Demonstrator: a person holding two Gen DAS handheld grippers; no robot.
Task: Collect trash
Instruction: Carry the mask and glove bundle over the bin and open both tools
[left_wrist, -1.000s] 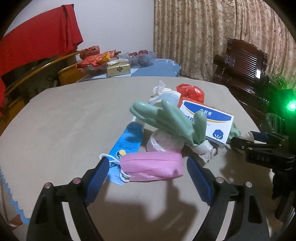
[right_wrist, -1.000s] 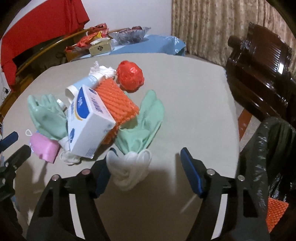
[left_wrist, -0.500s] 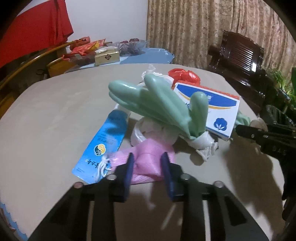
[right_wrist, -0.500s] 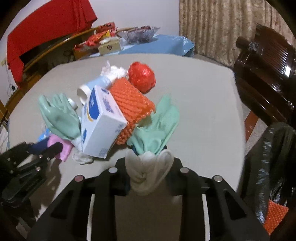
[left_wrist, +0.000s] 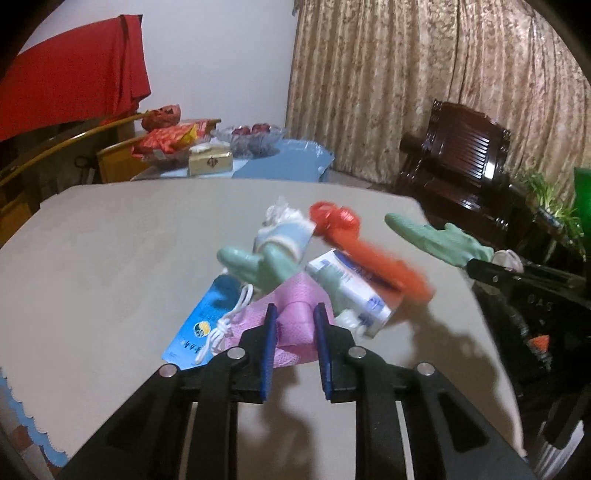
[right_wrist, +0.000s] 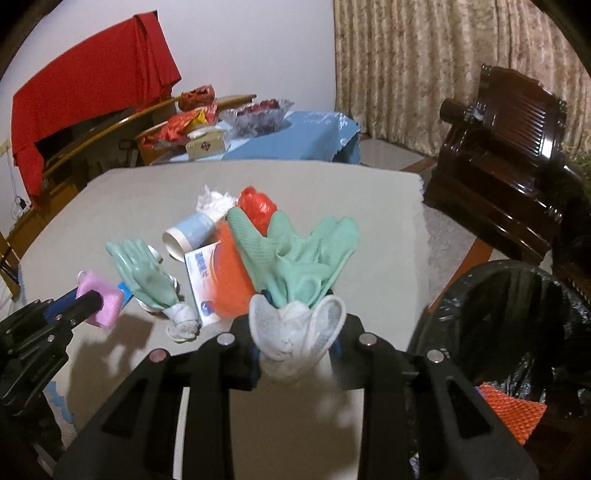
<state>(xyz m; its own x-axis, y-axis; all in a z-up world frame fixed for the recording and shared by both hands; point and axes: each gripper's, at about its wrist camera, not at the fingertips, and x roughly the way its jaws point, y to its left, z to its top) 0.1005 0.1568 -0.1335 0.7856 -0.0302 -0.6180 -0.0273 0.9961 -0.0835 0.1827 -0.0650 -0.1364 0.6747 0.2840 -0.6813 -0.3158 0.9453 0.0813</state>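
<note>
My left gripper (left_wrist: 295, 311) has its jaws closing, the pads pressed on a pink face mask (left_wrist: 295, 290) that hangs above the table. In the right wrist view that mask (right_wrist: 105, 301) sits at the left gripper (right_wrist: 88, 300) tips. My right gripper (right_wrist: 297, 312) is shut on the white cuff (right_wrist: 295, 334) of a green rubber glove (right_wrist: 295, 254), whose fingers stand up in the air. A second green glove (right_wrist: 144, 273), a tissue box (right_wrist: 203, 275), orange netting (right_wrist: 229, 284), a paper cup (right_wrist: 188, 232) and a red bag (right_wrist: 256, 203) lie piled on the grey table (right_wrist: 369, 206).
A black trash bag (right_wrist: 517, 314) gapes at the table's right edge with orange netting (right_wrist: 513, 413) inside. A blue wrapper (left_wrist: 207, 321) lies under the mask. A dark wooden chair (right_wrist: 509, 147) stands right; a blue-covered side table (right_wrist: 295, 144) with snacks stands behind.
Both grippers went from open to shut, the left on the pink mask and the right on the glove's cuff. Both have risen, lifting the mask and the glove off the table.
</note>
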